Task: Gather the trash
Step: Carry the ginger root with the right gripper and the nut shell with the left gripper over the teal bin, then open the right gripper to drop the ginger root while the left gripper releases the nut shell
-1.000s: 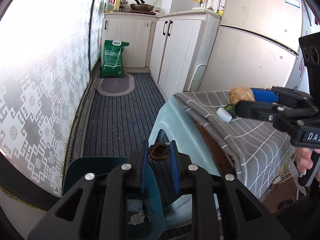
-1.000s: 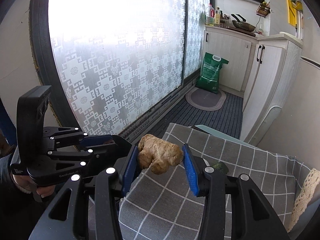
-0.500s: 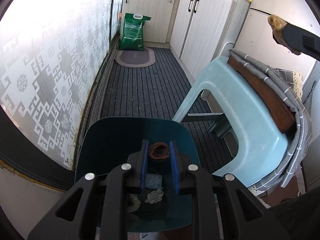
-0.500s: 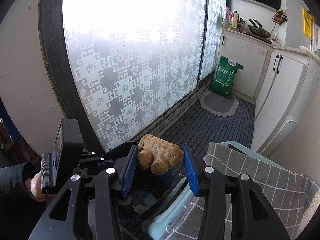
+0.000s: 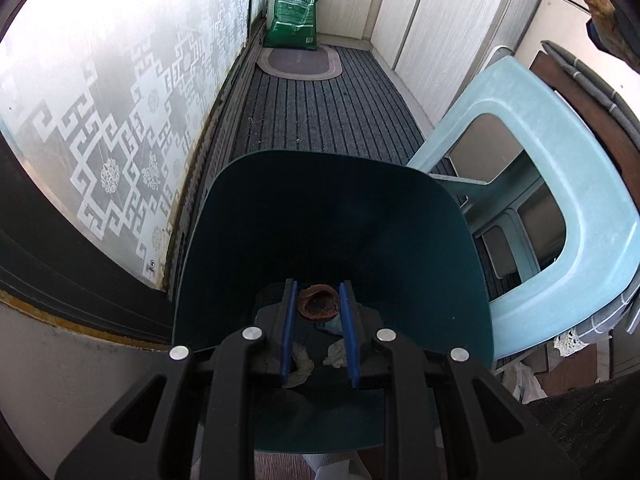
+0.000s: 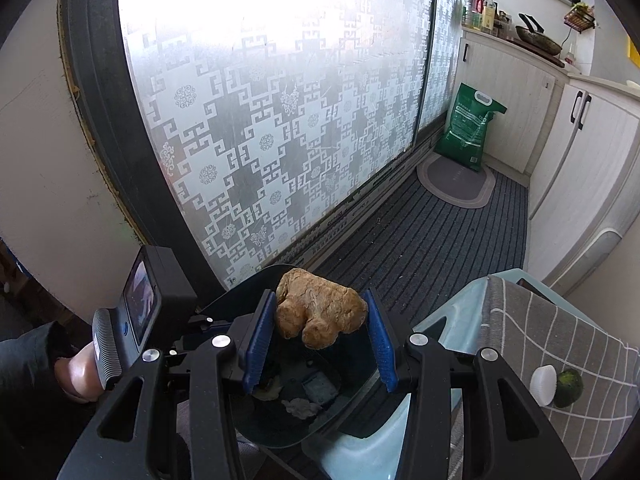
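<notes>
While some scraps already lie in the dark bin [image 5: 332, 208], we hold both tools above it: the left tool [image 5: 318, 308] grips a brown shell [image 5: 319, 303], the right tool [image 6: 322, 322] clamps a ginger lump [image 6: 320, 312]. Neither is dropped yet; a white cap [image 6: 543, 385] and green scrap [image 6: 568, 388] remain on the tabletop.

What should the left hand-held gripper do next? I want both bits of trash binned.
Probably open the left hand-held gripper: its brown shell piece already hangs inside the dark bin, above scraps on the bottom. The right hand-held gripper holds the ginger root over the bin.
</notes>
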{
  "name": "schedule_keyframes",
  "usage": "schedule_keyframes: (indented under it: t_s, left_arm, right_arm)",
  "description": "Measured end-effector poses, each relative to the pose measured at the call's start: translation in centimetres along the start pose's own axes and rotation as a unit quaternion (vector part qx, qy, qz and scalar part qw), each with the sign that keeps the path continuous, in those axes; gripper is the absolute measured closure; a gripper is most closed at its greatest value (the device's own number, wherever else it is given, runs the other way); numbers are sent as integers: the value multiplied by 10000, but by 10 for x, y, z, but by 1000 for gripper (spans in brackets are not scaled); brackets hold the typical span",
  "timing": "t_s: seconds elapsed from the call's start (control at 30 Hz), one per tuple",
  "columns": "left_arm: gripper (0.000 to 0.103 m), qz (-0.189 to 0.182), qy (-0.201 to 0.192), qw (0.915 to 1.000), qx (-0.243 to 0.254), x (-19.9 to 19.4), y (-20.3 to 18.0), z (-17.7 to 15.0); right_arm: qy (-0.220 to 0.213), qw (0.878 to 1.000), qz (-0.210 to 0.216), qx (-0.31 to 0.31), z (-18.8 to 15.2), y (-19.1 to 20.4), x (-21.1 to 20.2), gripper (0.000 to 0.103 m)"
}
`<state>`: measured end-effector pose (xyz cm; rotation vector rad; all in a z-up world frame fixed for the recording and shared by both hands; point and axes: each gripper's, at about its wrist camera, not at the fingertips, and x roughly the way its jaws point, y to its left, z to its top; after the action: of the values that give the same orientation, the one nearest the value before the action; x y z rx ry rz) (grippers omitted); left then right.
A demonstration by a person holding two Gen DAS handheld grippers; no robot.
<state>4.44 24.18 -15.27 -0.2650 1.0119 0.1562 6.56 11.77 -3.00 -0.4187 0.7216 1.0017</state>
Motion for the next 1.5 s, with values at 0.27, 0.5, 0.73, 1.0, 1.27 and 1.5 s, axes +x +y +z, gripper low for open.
schedule_keyframes:
  t_s: [0.27,0.5,0.73,1.0,1.27,1.5]
  left_arm:
    - [75,83,181,9998,37,9,14,-11]
    - [74,23,-52,9998,-164,-5,32,-13]
    - [77,9,-457,9988,-176,-30,34,-11]
    - [81,-125,-996,9948,-147,-65,30,-5]
    - [83,-257,-1340,9906,2,-89,16,1]
    - [86,-293,-1659,9857,-92,-108,15,8]
  right_arm:
    - [380,9991,-96,-135,3,20,33,57]
    - [726,9970,-215,-143,-2,24,63,57]
    - [1040,9941,-248,-178,-9,29,89,57]
    - [1427,9890,-295,-232,-28,28,115,57]
    - [1842,9825,-184,-194,-50,22,139,57]
    - [2121,9768,-52,-295,-68,30,152,57]
